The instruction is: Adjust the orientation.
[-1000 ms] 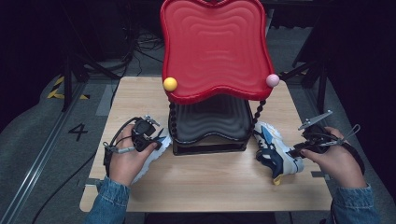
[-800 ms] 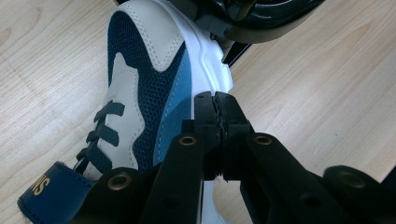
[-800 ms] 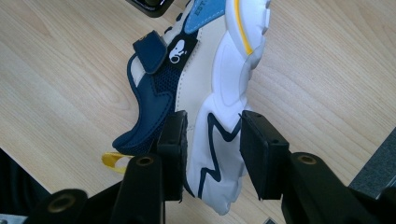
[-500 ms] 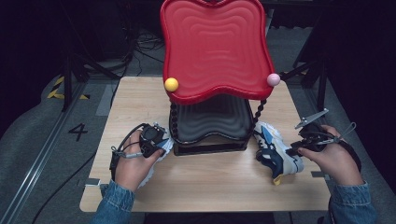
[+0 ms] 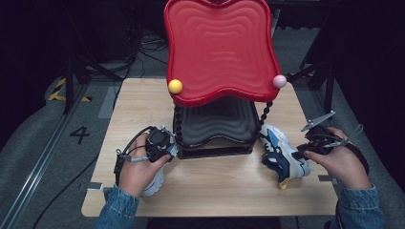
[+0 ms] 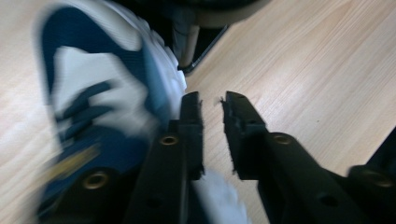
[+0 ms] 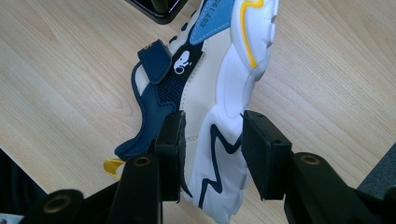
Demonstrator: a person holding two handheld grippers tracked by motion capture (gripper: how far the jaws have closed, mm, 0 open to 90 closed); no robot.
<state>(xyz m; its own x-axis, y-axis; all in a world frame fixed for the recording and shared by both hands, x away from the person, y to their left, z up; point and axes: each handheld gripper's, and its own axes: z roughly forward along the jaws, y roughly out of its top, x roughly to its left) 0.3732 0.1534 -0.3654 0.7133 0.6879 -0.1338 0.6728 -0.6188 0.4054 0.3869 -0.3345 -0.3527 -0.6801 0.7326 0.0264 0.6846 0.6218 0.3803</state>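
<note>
Currently the work stands at an early stage, judged from the layout: both shoes lie on the wooden counter (image 5: 215,186) beside the two-tier rack (image 5: 217,129), neither tier carries a shoe, and placing the pair appears to remain. The rack is the landmark. Its upper tier is a glossy red tray (image 5: 219,52) with rippled surface and wavy rim, carried on black beaded posts above a black lower tray (image 5: 219,124) of similar ribbed form; a yellow ball (image 5: 175,86) and a pink ball (image 5: 279,81) cap its front corners. Right of the rack base lies the right shoe (image 7: 210,102), a navy, white and light-blue sneaker with mesh panels, a strap, a thick sculpted white sole with a yellow line, tipped onto its side. The right claw (image 7: 211,151) straddles its heel and sole, jaws fairly wide and pads about touching; a firm grip cannot be confirmed. Left of the rack base lies the left shoe (image 6: 98,102), blurred, same colours. The left claw (image 6: 211,100) has just been opening; a narrow gap shows, nothing between the jaws, the shoe just beside them.
</note>
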